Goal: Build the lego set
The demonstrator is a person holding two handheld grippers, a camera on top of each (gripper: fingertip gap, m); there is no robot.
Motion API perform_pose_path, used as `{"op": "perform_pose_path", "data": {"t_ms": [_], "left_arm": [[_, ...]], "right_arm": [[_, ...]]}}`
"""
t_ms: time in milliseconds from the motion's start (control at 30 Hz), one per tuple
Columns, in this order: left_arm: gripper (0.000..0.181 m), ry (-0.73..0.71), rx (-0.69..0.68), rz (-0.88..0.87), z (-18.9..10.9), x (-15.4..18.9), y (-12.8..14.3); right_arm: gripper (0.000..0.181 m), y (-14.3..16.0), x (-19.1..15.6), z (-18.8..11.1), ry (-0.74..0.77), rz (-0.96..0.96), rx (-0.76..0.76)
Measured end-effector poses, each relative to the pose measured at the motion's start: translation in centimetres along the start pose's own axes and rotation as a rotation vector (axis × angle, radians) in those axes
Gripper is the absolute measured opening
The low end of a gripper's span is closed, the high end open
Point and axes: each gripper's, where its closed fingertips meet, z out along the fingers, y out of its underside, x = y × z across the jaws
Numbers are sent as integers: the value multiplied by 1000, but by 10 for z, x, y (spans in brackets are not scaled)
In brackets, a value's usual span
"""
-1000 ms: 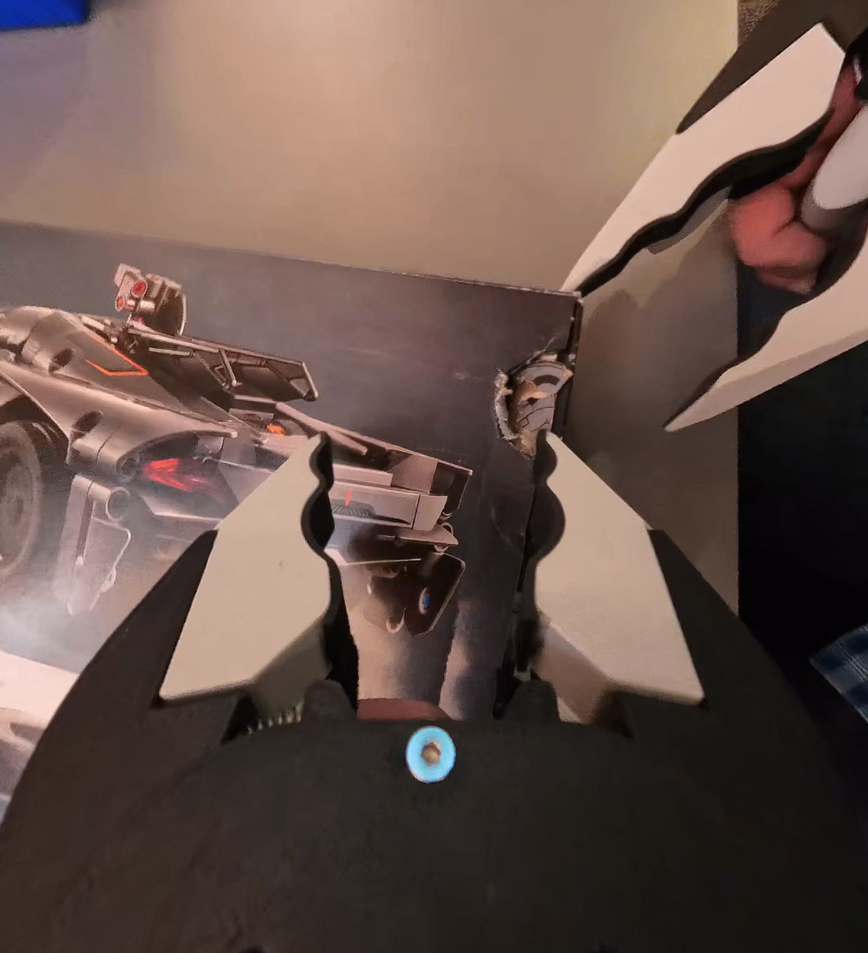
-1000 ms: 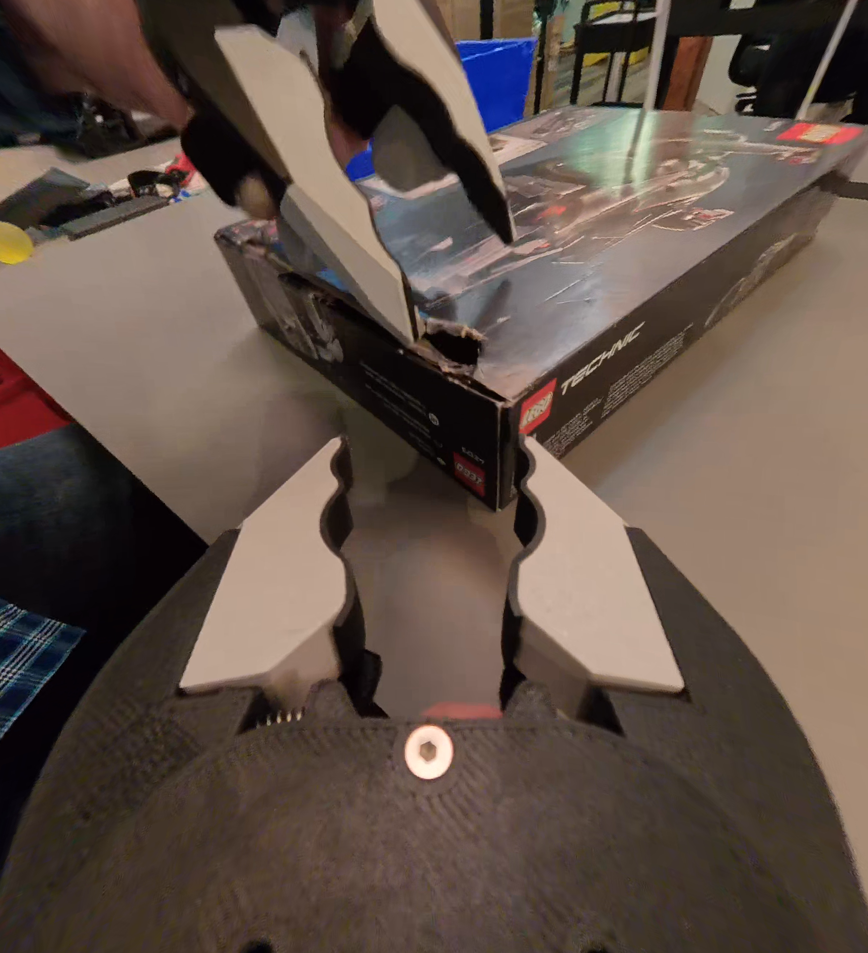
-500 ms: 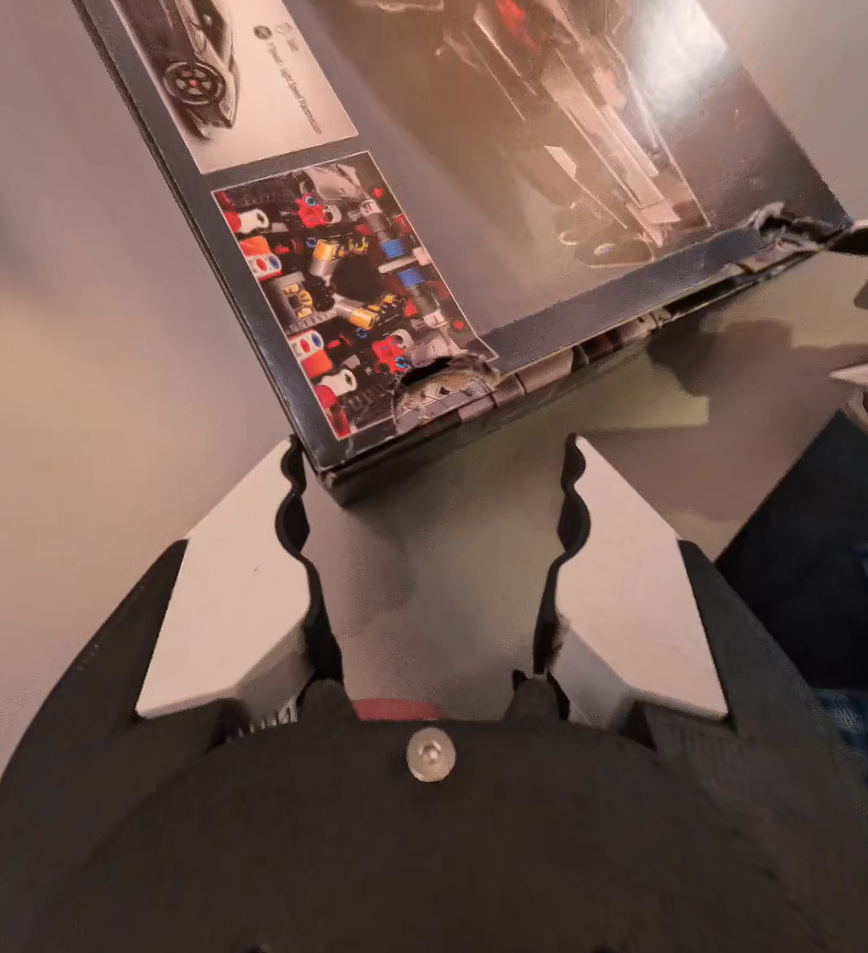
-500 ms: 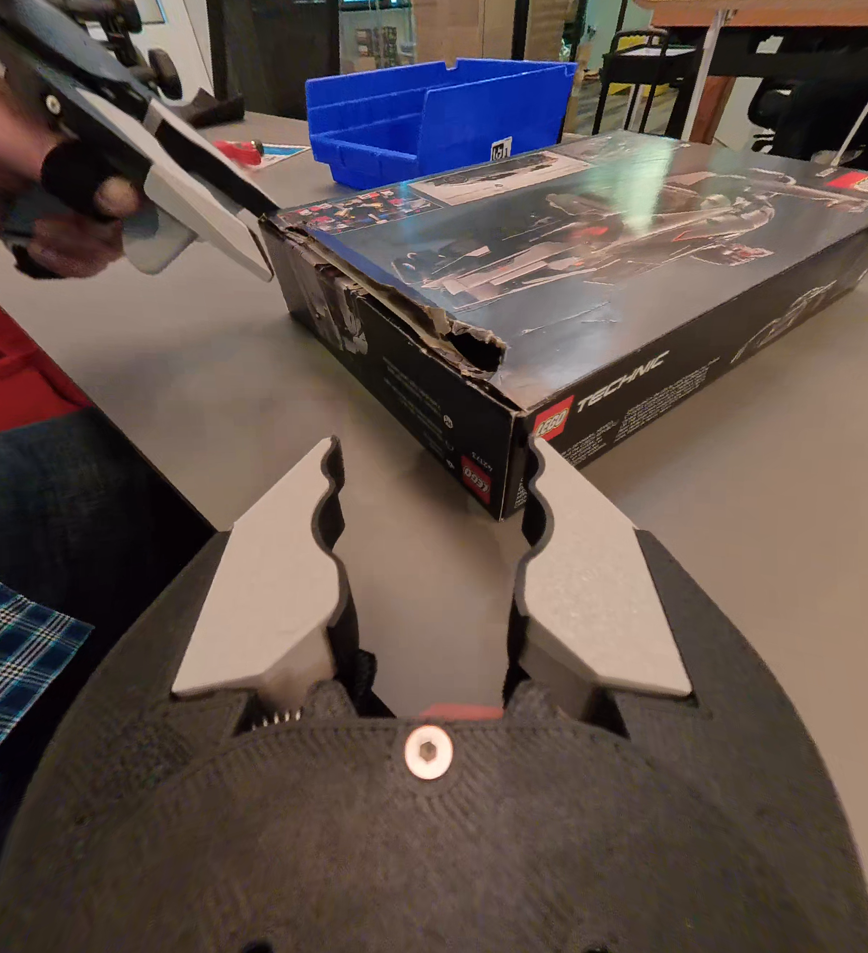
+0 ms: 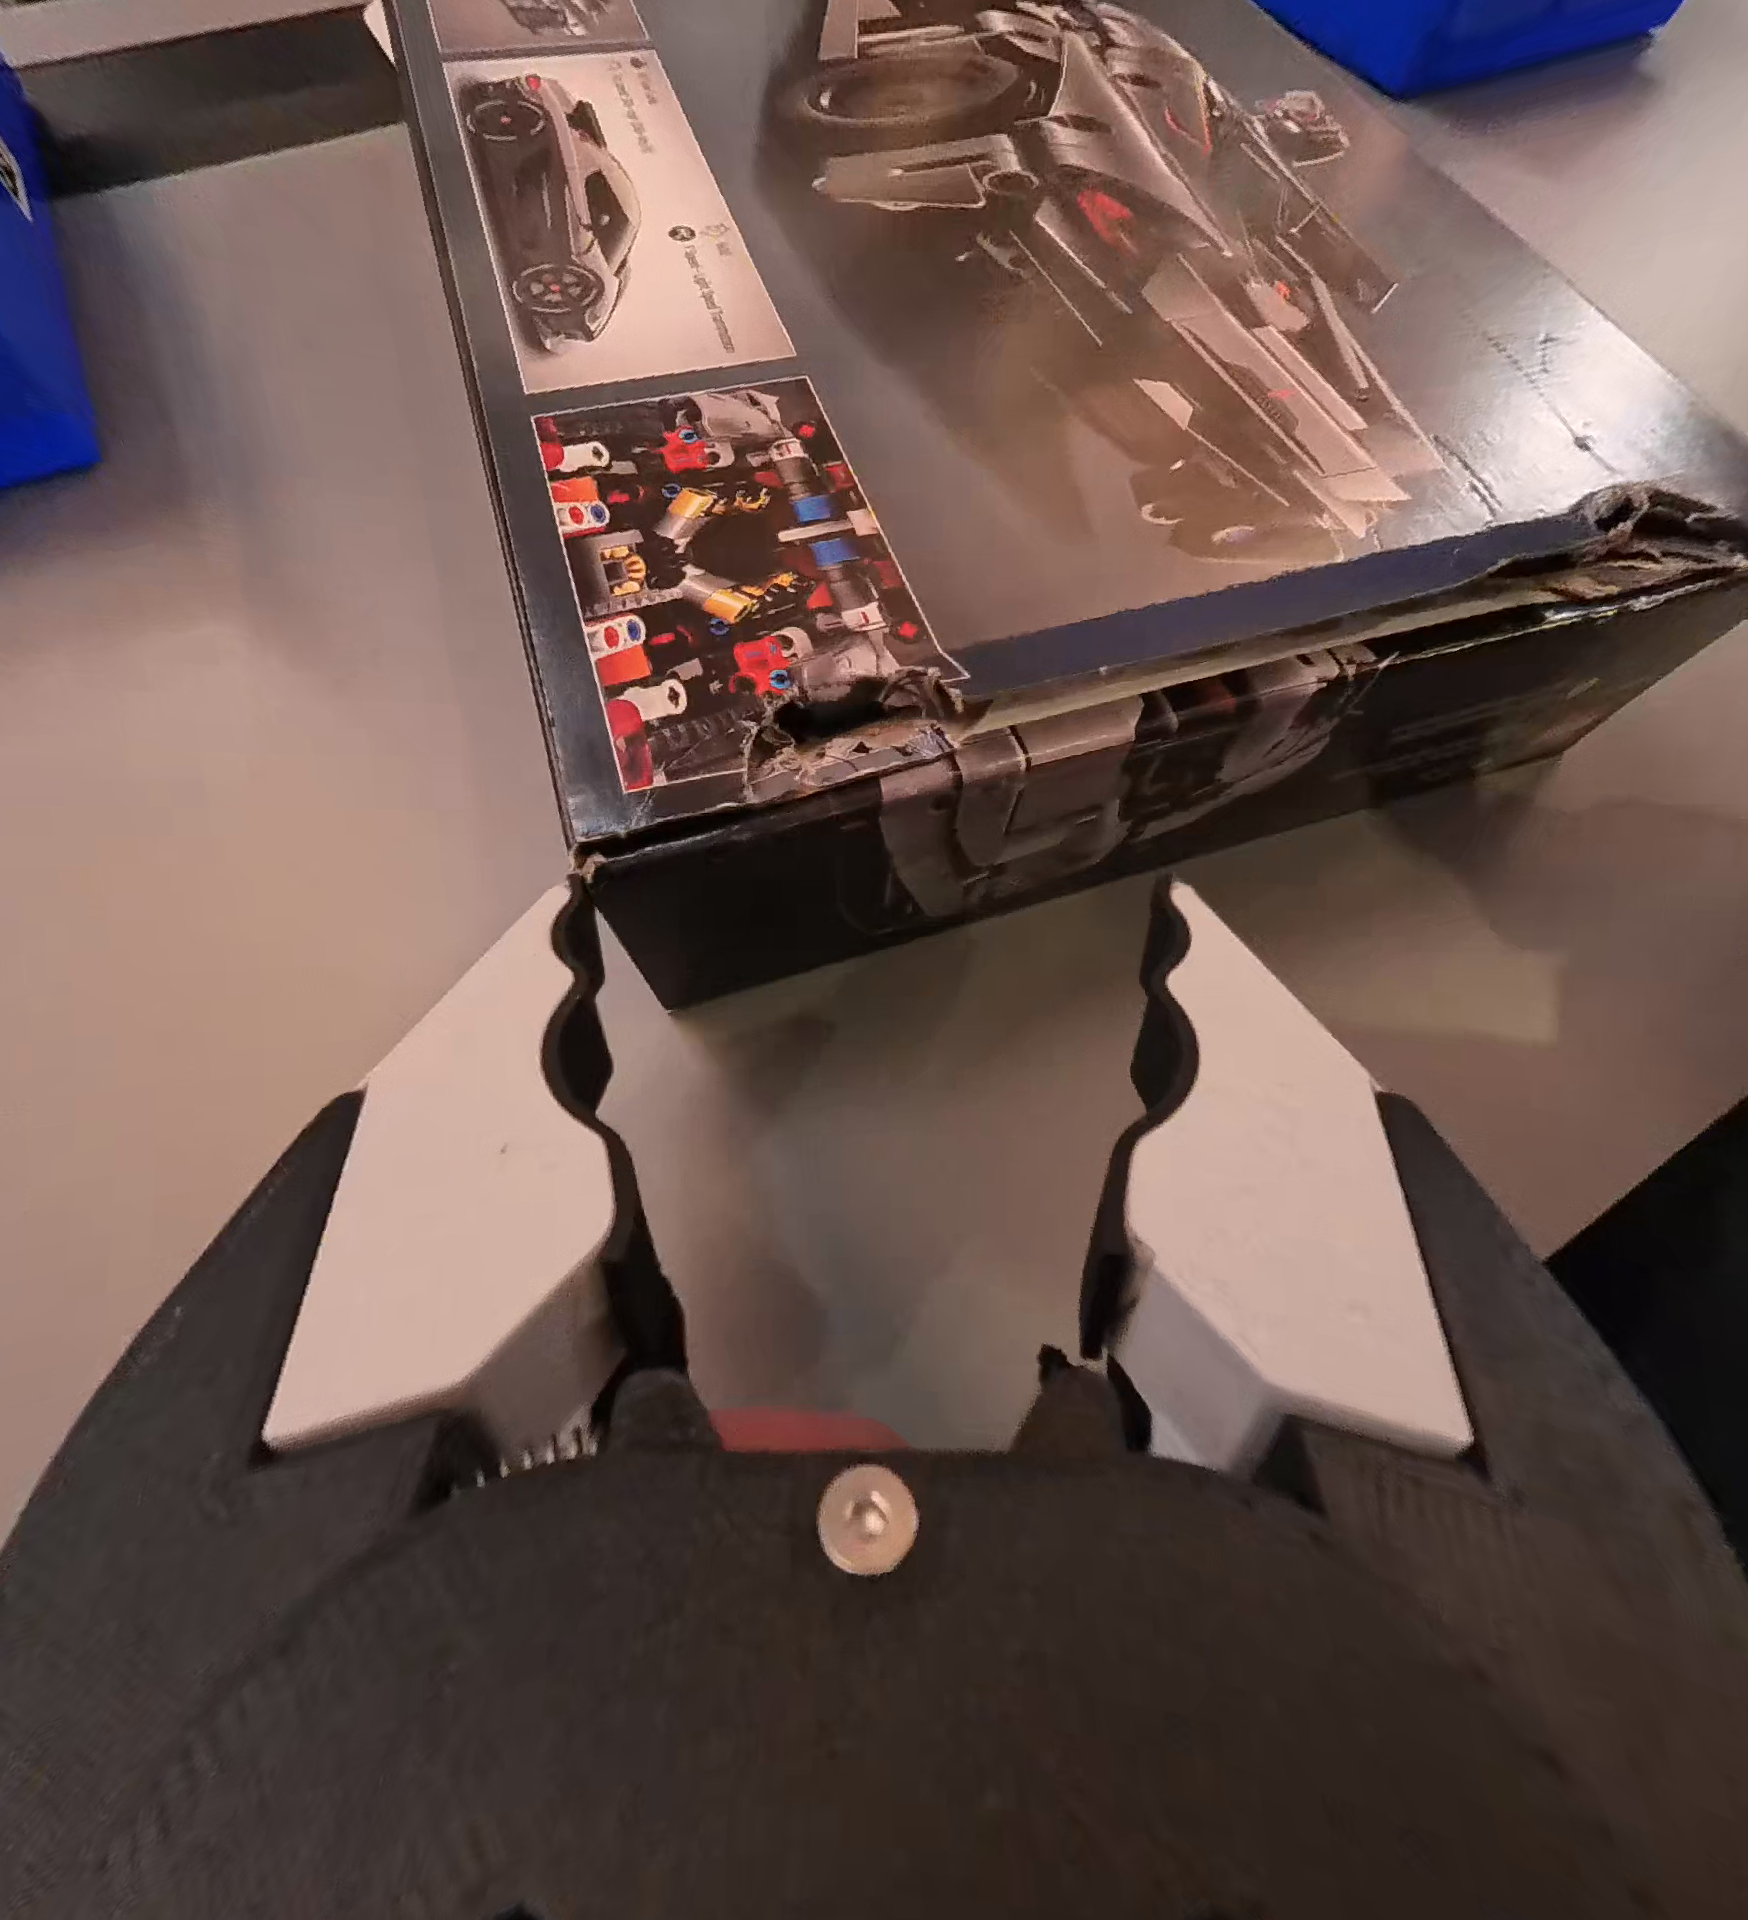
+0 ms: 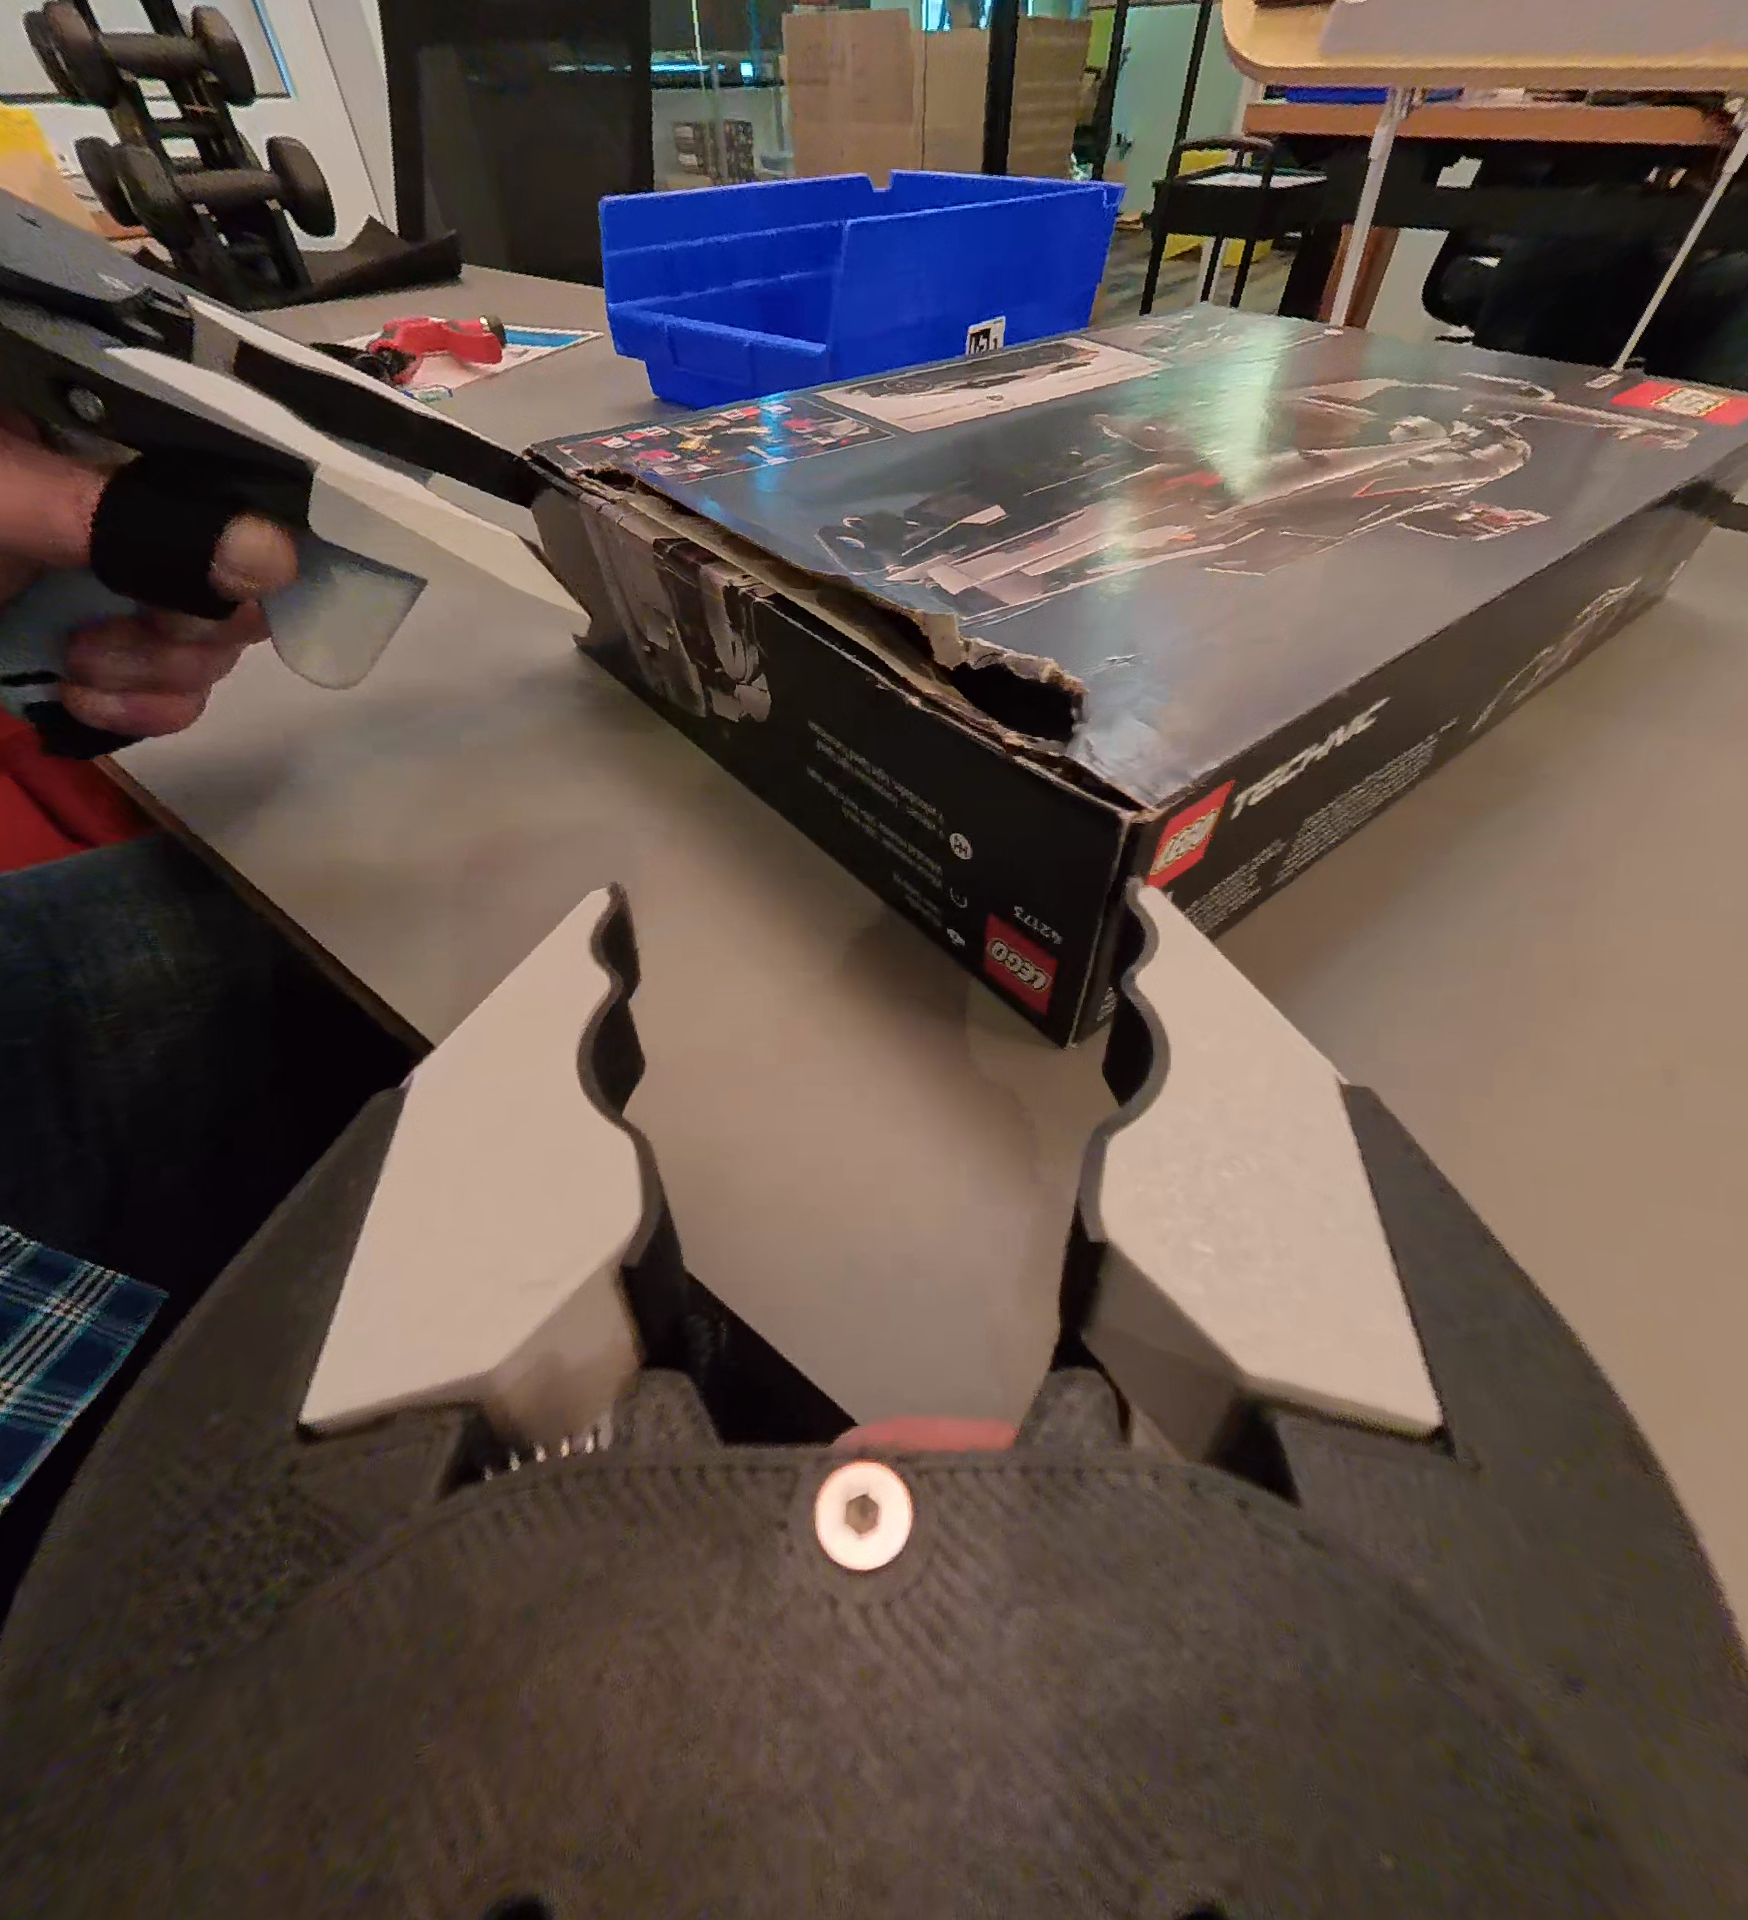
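Although its near end flap is torn at both top corners, the lego box [image 6: 1213,582] lies flat and closed on the grey table [image 6: 1535,935], so building has not begun. The left gripper [image 5: 865,914] and right gripper [image 6: 875,914] both gape wide and empty, one at each near corner.

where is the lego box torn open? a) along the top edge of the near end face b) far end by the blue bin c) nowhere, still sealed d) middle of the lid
a: the lego box shows ragged holes in the cardboard along the top edge of its near end face, at both corners.
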Motion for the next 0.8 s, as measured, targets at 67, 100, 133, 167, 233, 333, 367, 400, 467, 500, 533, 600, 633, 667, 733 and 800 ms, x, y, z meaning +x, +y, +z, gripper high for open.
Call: {"op": "perform_pose_path", "data": {"t_ms": [67, 100, 133, 167, 233, 333, 367, 400, 467, 500, 533, 600, 633, 667, 733, 800], "left_arm": [[100, 10, 19, -30, -2, 2, -1], [102, 9, 25, -28, -2, 3, 0], [102, -2, 24, -11, -2, 3, 1], [101, -13, 27, -1, -1, 3, 2], [103, -23, 44, 4, -1, 5, 2], [99, -57, 49, 44, -1, 4, 5], [98, -70, 41, 73, -2, 3, 7], [95, -75, 40, 86, -3, 3, 8], [88, -60, 48, 63, -4, 1, 7], [85, -66, 30, 81, -5, -1, 8], [83, -68, 17, 95, -5, -2, 9], [81, -54, 15, 102, -6, -2, 9], [79, -55, 10, 117, -6, -4, 10], [77, -56, 9, 129, -6, -5, 10], [74, -48, 10, 152, -7, -6, 11], [73, -54, 5, 182, -7, -7, 12]], "right_arm": [[96, 2, -2, 0, 11, -23, -5], [96, 1, -2, 0, 11, -14, -4], [93, 1, -1, -1, 13, -9, -4], [90, 1, 0, -1, 12, -4, -1], [93, 3, -3, -1, 19, -19, -6], [92, 3, -1, 0, 36, -26, -4], [94, 3, -1, 0, 34, -28, -5], [93, 3, 0, 0, 38, -36, -7], [94, 2, 0, -1, 19, -2, 1], [93, 2, 1, -1, 23, -15, -5], [91, 3, 1, -1, 22, -19, -8], [87, 2, 3, -2, 8, 2, -3], [83, 2, 5, -3, 8, -1, -6], [78, 2, 7, -3, 10, -3, -8], [73, 2, 10, -4, 6, 7, -5], [66, 1, 13, -4, 8, 10, -7]]}}
